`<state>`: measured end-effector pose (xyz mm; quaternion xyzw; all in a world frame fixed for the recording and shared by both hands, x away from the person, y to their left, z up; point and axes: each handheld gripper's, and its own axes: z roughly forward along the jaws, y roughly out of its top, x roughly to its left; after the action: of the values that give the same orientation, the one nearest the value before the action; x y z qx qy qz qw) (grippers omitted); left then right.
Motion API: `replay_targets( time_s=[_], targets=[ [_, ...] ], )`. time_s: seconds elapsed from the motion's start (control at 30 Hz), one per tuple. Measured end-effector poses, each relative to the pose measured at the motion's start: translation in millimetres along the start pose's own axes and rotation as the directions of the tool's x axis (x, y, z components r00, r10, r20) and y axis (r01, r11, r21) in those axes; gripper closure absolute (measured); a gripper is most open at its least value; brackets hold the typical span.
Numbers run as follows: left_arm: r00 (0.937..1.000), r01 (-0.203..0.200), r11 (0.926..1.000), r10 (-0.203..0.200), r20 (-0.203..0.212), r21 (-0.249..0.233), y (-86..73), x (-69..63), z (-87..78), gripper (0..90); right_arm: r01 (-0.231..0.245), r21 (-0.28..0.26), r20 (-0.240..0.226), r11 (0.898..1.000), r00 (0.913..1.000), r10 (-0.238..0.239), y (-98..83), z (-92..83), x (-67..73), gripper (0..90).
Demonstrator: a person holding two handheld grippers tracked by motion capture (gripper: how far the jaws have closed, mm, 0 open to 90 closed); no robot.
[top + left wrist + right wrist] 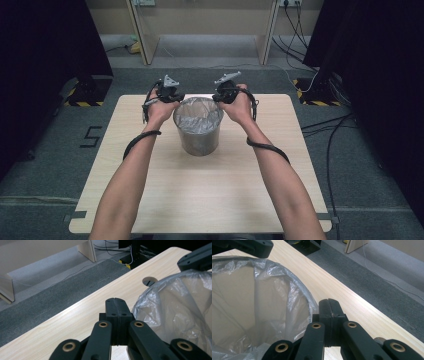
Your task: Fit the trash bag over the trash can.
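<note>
Lined waste bin (pixel 198 131) standing upright on the table (pixel 200 200), long axis vertical, mouth upward; left gripper (pixel 176 96) and right gripper (pixel 218 96), jaws pressed together, flank its rim.

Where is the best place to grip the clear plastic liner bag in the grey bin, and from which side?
Probably the clear plastic liner bag where it folds over the round grey bin rim: approach from above at opposite sides, beside the shut left gripper and right gripper.
</note>
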<state>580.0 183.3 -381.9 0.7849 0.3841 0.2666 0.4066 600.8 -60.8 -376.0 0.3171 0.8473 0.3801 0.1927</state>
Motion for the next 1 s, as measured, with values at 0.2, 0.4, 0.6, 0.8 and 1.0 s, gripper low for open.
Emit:
replay_targets(
  time_s=[0.2,0.4,0.6,0.8,1.0],
  targets=[
    [0.9999,-0.010,0.9998,0.010,-0.003,-0.016,1.8,0.6,-6.0,89.1,0.014,0.009,0.015,1.000,0.9998,-0.014,-0.8,-3.2,1.7,83.2],
    [0.9986,-0.045,0.9976,0.044,-0.029,-0.053,5.9,1.9,-17.8,84.2,-0.019,-0.017,0.047,1.000,0.9987,0.020,-3.6,-14.4,-2.2,73.7],
    [0.9987,-0.042,0.9975,0.040,-0.032,-0.057,0.8,2.2,-25.1,78.1,-0.057,-0.071,0.032,0.996,0.9977,0.059,-2.5,-31.0,-0.8,69.2],
    [0.9986,-0.038,0.9949,0.034,-0.041,-0.093,-7.1,-3.9,-40.3,68.4,-0.089,-0.053,-0.023,0.995,0.9959,0.088,-5.1,-41.6,8.7,65.9],
    [0.9989,-0.035,0.9938,0.032,-0.034,-0.105,-14.2,-10.2,-51.2,68.0,-0.091,-0.026,-0.024,0.995,0.9956,0.091,-9.8,-43.6,13.9,68.1]
  ],
)
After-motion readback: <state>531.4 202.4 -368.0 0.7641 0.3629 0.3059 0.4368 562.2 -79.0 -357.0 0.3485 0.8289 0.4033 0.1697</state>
